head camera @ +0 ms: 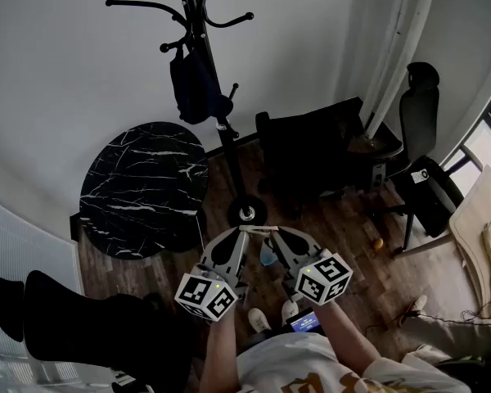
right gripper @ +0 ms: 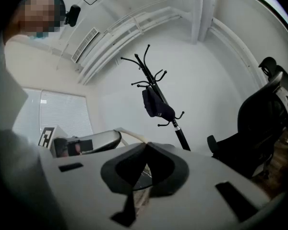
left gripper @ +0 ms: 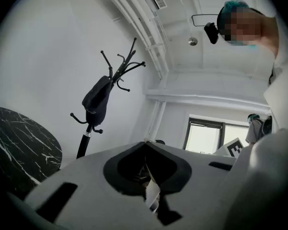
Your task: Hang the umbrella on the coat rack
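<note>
Umbrella [head camera: 195,84], dark and folded, hangs from a hook high on the black coat rack [head camera: 229,158], which stands on a round base on the wooden floor [head camera: 344,219] against the white wall. Both tongs are held low in front of the person, well apart from it. The left tongs [head camera: 243,231] are clenched with nothing between them, and the right tongs [head camera: 272,231] are likewise clenched and empty, their tips near each other.

Only the head view shows the floor, with a round black marble surface [head camera: 139,187] just left of the rack's base and a dark armchair [head camera: 311,150] and an office chair [head camera: 421,97] to the right. The left gripper view looks up past the rack to a bright window [left gripper: 206,138] and white ceiling. The right gripper view shows window blinds [right gripper: 62,111].
</note>
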